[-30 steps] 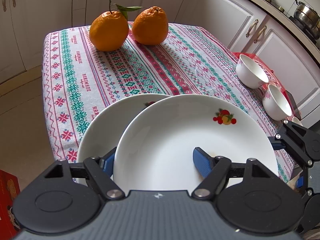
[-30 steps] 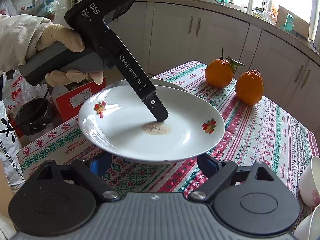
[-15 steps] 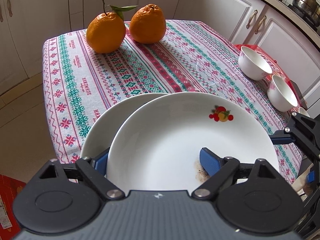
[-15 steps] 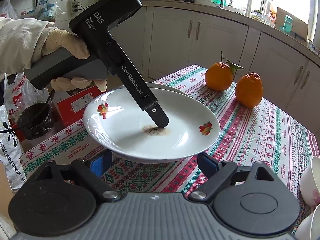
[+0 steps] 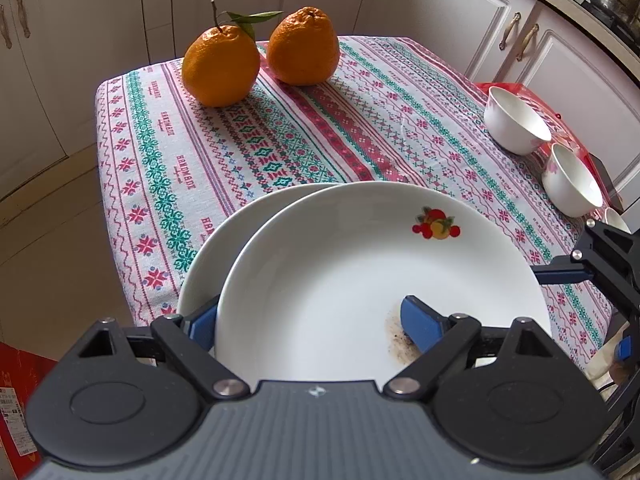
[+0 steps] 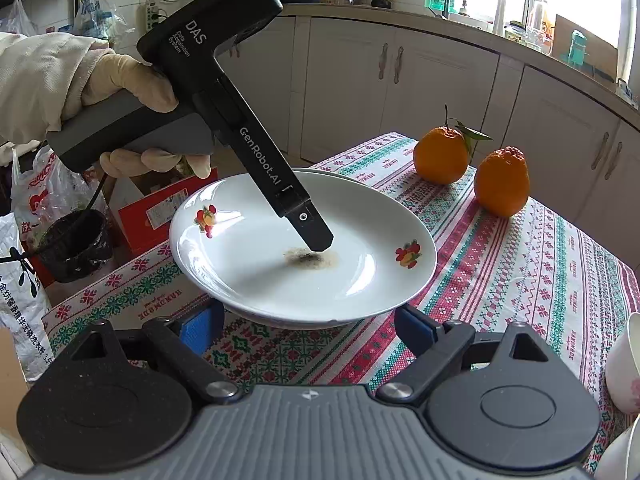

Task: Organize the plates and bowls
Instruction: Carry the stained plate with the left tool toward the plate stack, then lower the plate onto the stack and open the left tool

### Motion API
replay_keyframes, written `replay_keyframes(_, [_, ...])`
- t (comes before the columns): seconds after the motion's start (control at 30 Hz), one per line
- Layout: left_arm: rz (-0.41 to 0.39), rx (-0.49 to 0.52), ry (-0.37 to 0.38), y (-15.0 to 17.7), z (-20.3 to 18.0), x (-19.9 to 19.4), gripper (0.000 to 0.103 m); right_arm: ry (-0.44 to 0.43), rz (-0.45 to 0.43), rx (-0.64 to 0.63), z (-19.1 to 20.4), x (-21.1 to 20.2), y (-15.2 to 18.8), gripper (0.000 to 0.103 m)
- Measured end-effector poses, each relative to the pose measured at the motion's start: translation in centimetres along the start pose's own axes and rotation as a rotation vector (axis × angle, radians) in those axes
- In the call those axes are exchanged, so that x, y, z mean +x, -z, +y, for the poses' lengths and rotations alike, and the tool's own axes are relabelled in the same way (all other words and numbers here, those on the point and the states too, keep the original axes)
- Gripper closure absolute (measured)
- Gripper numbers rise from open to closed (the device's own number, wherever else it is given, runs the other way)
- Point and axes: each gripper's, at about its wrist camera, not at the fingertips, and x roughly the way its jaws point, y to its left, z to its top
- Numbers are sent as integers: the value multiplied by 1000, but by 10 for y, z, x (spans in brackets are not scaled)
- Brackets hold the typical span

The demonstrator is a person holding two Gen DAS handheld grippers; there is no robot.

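My left gripper [image 5: 312, 322] is shut on the rim of a white plate [image 5: 360, 272] with fruit prints and a brown smear, one finger [image 5: 420, 320] on top and one beneath. It holds the plate raised over a second white plate [image 5: 224, 248] on the patterned tablecloth [image 5: 280, 136]. In the right wrist view the held plate [image 6: 360, 280] hangs above the cloth, with the left gripper [image 6: 316, 240] pressing into it. My right gripper [image 6: 308, 330] is open and empty, just before the plate's near rim. Two white bowls [image 5: 516, 124] [image 5: 572, 184] stand at the table's right edge.
Two oranges [image 5: 220, 66] [image 5: 304, 52] sit at the table's far end. White cabinets [image 5: 460, 20] surround the table. Bowl rims [image 6: 624, 368] show at the right of the right wrist view. Bags and a red box [image 6: 160, 208] lie on the floor to the left.
The left gripper has carried the held plate slightly up and toward the far end of the table, more over the lower plate. The right gripper has stayed open and nearly still.
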Motion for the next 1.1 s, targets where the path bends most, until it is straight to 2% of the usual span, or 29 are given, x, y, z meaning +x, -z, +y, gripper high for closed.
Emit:
replay_keyframes(0.57, [-17,23,-24,-2,2,-8,12,-7,-4,2,1,3,-1,8])
replay_keyframes(0.77, [-34,37,-56,-1,-1,-11,11,-3,3,-5,0,7,-2,8])
replay_keyframes(1.1, [-64,56,-149,2,-4,-16,8,16,5,-3,-4,-4,1,1])
